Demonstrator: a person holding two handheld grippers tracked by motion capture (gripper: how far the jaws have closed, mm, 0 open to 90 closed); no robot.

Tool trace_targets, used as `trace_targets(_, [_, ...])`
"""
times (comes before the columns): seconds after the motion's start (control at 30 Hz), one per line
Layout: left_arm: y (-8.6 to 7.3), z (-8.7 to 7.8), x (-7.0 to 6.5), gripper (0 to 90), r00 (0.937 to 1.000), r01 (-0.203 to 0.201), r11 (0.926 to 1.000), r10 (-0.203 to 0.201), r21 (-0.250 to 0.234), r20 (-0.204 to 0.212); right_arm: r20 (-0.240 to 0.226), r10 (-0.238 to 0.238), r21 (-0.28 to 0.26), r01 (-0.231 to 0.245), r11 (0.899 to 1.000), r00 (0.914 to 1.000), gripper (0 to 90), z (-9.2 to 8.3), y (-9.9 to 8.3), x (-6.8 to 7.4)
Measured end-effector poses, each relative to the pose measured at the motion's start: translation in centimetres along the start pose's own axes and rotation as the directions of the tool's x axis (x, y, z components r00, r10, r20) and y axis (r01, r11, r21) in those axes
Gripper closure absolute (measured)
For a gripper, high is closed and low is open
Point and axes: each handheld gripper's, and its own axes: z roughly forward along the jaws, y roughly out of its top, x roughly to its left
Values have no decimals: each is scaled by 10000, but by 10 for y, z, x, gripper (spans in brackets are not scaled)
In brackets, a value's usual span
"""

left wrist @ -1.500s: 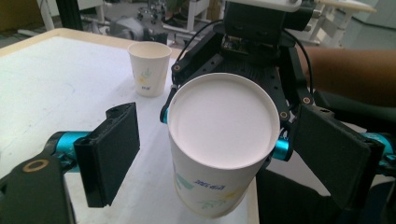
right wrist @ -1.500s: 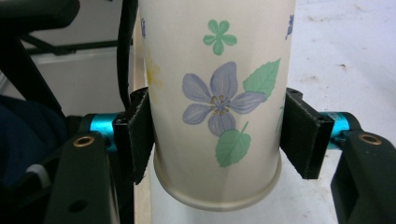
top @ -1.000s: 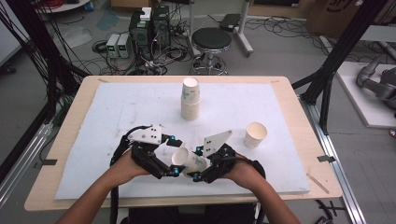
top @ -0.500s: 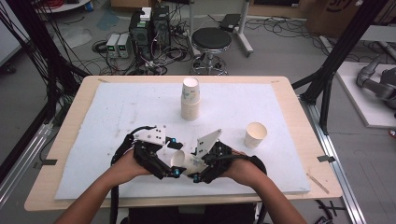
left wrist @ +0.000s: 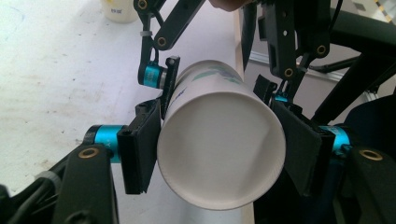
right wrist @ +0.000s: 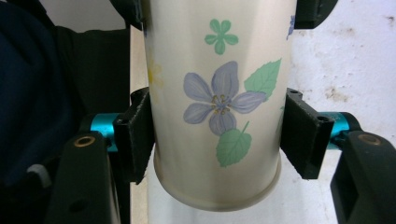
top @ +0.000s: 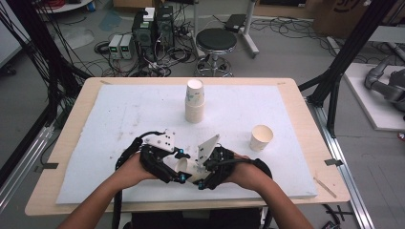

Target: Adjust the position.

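- The table (top: pixel 86 109) carries a white mat (top: pixel 119 114) that covers almost all of its top; a stool (top: pixel 216 40) and boxes with cables stand on the floor beyond the far edge.
- A stack of paper cups (top: pixel 195 101) stands upright near the middle of the far edge. One single cup (top: pixel 261 137) stands upright, mouth up, toward the right edge, well apart from the stack.
- The flowered cup (top: pixel 187 168) is at the middle of the near edge, lifted off the mat and lying on its side between the two grippers.
- The right gripper (right wrist: pixel 217 140) holds this cup: its two pads press on the cup's wall from both sides, near the end that faces its camera.
- The left gripper (left wrist: pixel 222 149) has just been closing, and now the other end of the same cup is between its jaws. In the left gripper view both pads touch the cup wall, so I judge that it grips too.
- In the left gripper view the right gripper's pads show farther along the cup, nearer the table edge.
- The step in hand looks like a pull-apart or a hand-over: both grippers grip one cup body. Whether it is one cup or two nested cups, I cannot tell.
- The next move calls for a steady pull along the cup's axis, or for one gripper to let go. The paper wall is soft, so the squeeze must stay light.
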Motion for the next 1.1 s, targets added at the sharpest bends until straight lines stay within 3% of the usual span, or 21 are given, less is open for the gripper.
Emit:
trace_targets(0.2, [-2, 1, -1, 367, 9998, 25, 9998, -28, -175, -175, 49, 234, -106, -233, 9997, 9997, 292, 0, -3, 0])
trace_targets(0.27, [-5, 0, -1, 368, 9997, 67, 9995, -73, -296, -223, 220, 472, -660, -456, 9968, 9986, 215, -3, -7, -1])
trace_targets(0.37, [-10, -1, -1, 368, 9995, 142, 9974, -161, -705, -257, 268, 886, -1642, -831, 9829, 9957, 209, -10, -14, -2])
trace_targets(0.53, [-19, -5, 1, 367, 9990, 316, 9865, -364, -1608, -274, 225, 1296, -3032, -1167, 9457, 9913, 209, -23, -27, -1])
trace_targets(0.63, [-23, -6, 0, 366, 9985, 249, 9806, -339, -1945, -430, 311, 1579, -3737, -1351, 9177, 9870, 208, -29, -33, 1])
trace_targets(0.93, [-34, -11, -1, 367, 9970, 88, 9593, -301, -2821, -712, 1000, 2315, -4982, -1527, 8535, 9677, 202, -33, -56, 9])
trace_targets(0.97, [-34, -11, -1, 367, 9969, 98, 9585, -317, -2848, -723, 983, 2445, -5173, -1604, 8406, 9647, 202, -32, -60, 10])
trace_targets(1.1, [-37, -13, -2, 367, 9959, 25, 9515, -301, -3077, -850, 988, 2662, -5542, -1692, 8150, 9588, 202, -29, -67, 13])
